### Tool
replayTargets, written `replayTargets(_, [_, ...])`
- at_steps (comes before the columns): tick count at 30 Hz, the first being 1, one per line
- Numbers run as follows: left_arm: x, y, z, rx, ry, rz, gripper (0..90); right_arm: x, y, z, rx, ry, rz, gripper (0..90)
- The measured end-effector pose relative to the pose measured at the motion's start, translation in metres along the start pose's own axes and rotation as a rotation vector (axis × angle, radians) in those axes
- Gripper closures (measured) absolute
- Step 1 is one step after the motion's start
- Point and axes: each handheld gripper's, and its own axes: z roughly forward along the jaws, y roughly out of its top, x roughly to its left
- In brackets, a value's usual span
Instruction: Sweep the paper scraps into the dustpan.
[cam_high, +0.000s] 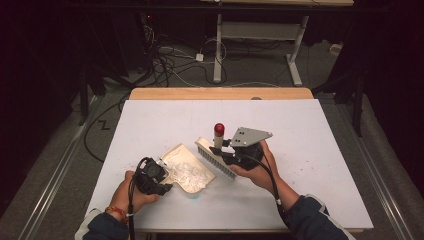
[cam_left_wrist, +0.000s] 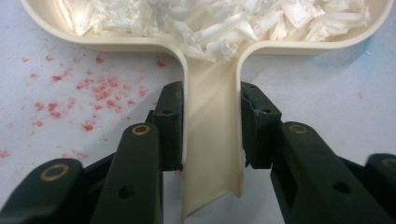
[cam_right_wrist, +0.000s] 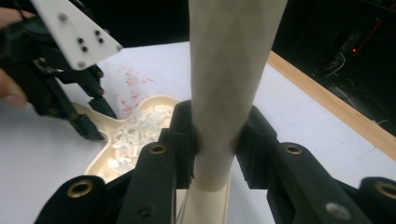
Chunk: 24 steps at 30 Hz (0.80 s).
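Paper scraps (cam_high: 189, 172) in the dustpan (cam_high: 176, 151), brush (cam_high: 216, 159) just right of it.

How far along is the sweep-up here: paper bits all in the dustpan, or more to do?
Mostly done: the white shredded paper bits lie heaped in the cream plastic dustpan. In hand: the left tool grips the pan's handle, and the right tool holds the cream brush lifted beside the pan. Left: probably carrying the pan off; small red specks remain on the white table.

Bare table (cam_high: 150, 120) ahead & left of left gripper (cam_high: 159, 176); right gripper (cam_high: 223, 150) w/ brush (cam_high: 216, 158) crowds its right, just past dustpan (cam_high: 187, 172).
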Motion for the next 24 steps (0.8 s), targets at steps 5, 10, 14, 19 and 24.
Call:
replayTargets(5, [0.000, -0.001, 0.000, -0.004, -0.003, -0.002, 63.3, -0.003, 0.004, 0.025, 0.037, -0.042, -0.047, 70.9])
replayTargets(10, [0.002, -0.002, -0.001, -0.008, -0.009, -0.008, 63.3, 0.000, 0.007, 0.044, 0.051, -0.008, -0.063, 71.0])
replayTargets(14, [0.003, -0.002, -0.001, -0.006, -0.009, -0.007, 63.3, 0.012, 0.009, 0.046, 0.071, 0.063, -0.101, 70.7])
replayTargets(19, [0.004, -0.003, -0.002, -0.005, -0.008, -0.012, 63.3, 0.021, 0.012, 0.034, 0.057, 0.114, -0.094, 70.9])
replayTargets(24, [0.003, -0.003, -0.002, -0.004, -0.006, -0.012, 63.3, 0.027, 0.014, 0.017, 0.049, 0.110, -0.105, 70.9])
